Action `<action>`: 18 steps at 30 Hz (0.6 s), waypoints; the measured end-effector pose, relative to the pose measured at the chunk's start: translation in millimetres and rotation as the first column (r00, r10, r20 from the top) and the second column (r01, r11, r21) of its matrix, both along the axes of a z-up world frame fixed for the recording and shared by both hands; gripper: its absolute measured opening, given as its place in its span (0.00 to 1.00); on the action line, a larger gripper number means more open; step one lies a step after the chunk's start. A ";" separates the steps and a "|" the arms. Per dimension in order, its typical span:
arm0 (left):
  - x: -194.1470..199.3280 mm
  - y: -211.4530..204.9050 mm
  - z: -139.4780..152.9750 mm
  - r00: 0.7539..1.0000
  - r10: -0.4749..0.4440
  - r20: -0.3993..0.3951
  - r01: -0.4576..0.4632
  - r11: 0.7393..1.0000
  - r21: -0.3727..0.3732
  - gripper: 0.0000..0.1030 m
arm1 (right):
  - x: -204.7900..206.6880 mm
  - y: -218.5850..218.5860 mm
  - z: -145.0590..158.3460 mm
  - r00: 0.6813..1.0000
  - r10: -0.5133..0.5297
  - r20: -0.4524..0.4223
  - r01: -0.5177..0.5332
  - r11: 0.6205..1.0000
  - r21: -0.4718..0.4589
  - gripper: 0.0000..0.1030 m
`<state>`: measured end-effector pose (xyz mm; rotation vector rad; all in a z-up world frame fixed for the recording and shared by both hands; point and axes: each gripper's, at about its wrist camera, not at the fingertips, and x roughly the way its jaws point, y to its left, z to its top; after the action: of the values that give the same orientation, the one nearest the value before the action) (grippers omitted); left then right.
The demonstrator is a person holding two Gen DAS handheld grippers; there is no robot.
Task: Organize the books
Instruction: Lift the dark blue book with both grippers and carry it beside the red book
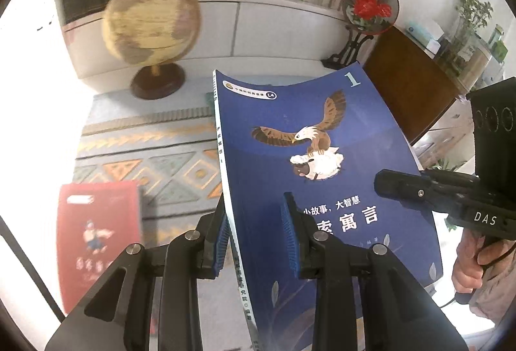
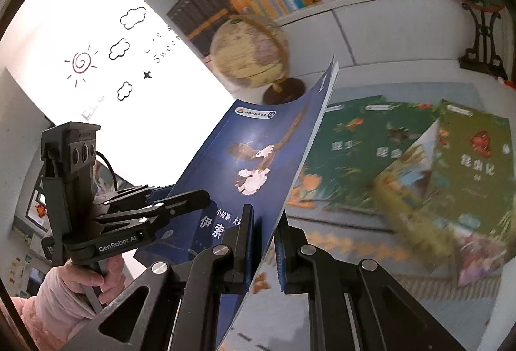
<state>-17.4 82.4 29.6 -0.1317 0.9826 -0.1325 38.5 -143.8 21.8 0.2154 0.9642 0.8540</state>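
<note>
Left wrist view: we had the blue book [image 1: 306,157] lifted clear of the patterned mat [image 1: 145,151], in front of the globe [image 1: 150,19]. The left tool [image 1: 254,241] sat narrow astride the book's spine edge; we could not tell whether both pads pressed. The right tool [image 1: 387,181] came in on its far edge. A red book [image 1: 96,238] lay flat on the mat, nearer us than the globe, not yet sorted.

Right wrist view: the right tool [image 2: 262,241] was clamped on the blue book's [image 2: 258,157] open edge, the left tool [image 2: 193,199] on the opposite side. Right of the globe [image 2: 248,51], a green book [image 2: 371,151] and an olive book [image 2: 474,164] lay loose on the mat. We judged the task early: one book in hand, three left, the shelf [image 2: 322,3] behind the globe.
</note>
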 end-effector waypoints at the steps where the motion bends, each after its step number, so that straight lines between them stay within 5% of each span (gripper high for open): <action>1: -4.9 4.4 1.4 1.000 0.007 0.001 -0.007 1.000 0.005 0.26 | -5.1 6.0 0.5 1.000 0.006 0.001 -0.006 1.000 0.002 0.11; 18: -74.2 132.2 20.0 0.974 0.227 0.017 -0.227 0.973 0.033 0.26 | -47.3 151.7 6.8 0.986 0.161 -0.044 -0.160 0.987 0.026 0.11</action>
<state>-91.6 214.7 49.5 -0.2103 0.9496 0.0935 -8.8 7.9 28.6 0.1788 1.0250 1.0116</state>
